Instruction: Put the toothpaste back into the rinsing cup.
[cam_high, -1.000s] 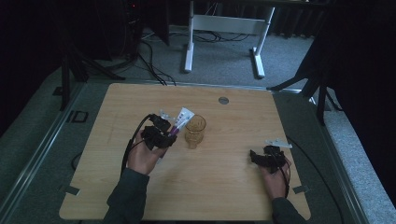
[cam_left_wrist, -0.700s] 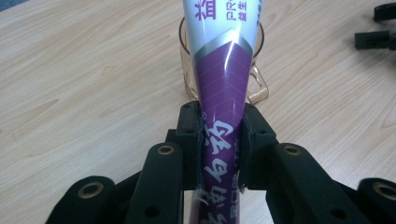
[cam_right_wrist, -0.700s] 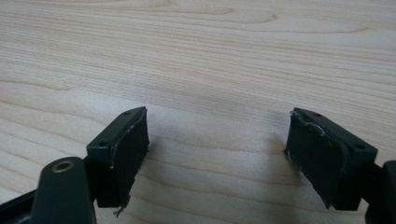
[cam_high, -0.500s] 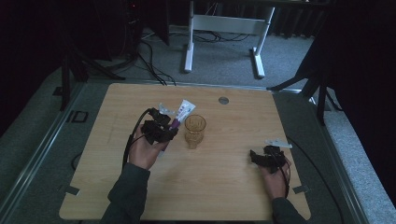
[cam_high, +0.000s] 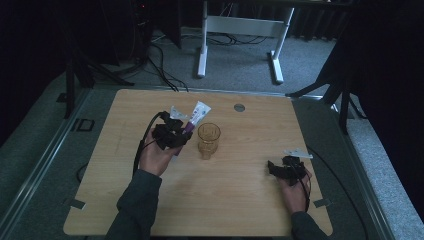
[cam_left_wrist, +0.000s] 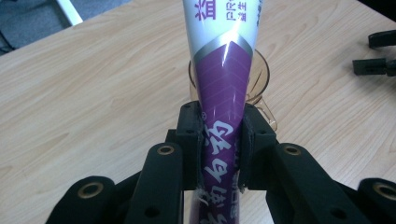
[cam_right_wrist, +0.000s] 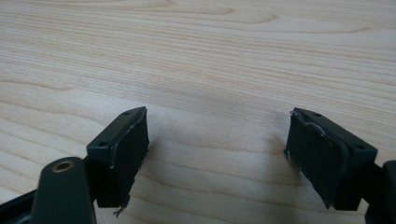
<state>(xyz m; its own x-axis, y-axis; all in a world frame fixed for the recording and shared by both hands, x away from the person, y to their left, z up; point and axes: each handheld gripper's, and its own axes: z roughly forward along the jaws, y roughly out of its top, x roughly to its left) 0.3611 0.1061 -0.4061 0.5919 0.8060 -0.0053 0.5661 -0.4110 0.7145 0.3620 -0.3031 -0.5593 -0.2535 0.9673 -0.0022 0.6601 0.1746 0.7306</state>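
Purple and white, the toothpaste tube (cam_left_wrist: 219, 93) is clamped low on its body between the jaws of your left gripper (cam_left_wrist: 219, 149), which are closed tight against its sides. Over the last second your left hand (cam_high: 156, 155) has drifted up the frame and a touch to the left, so in the high view the tube now points away from you toward the upper middle of the picture, its flat white end (cam_high: 201, 110) sitting above and left of the amber glass cup (cam_high: 208, 140). The cup itself has not shifted; it stands upright at the centre of the wooden table (cam_high: 250, 210). Judging by this, you have lifted the tube clear and are lining it up with the cup, though the drop into it is not yet made: in the left gripper view the cup's rim (cam_left_wrist: 261, 74) shows just behind the tube, not around it.

Your left forearm comes in from the bottom left, wrist cocked upward so the gripper tilts the tube up and away from you. Your right hand (cam_high: 295, 187) rests low at the right of the frame, unmoved, and your right gripper (cam_right_wrist: 217, 149) lies close over the bare wood with its jaws spread wide and nothing between them.
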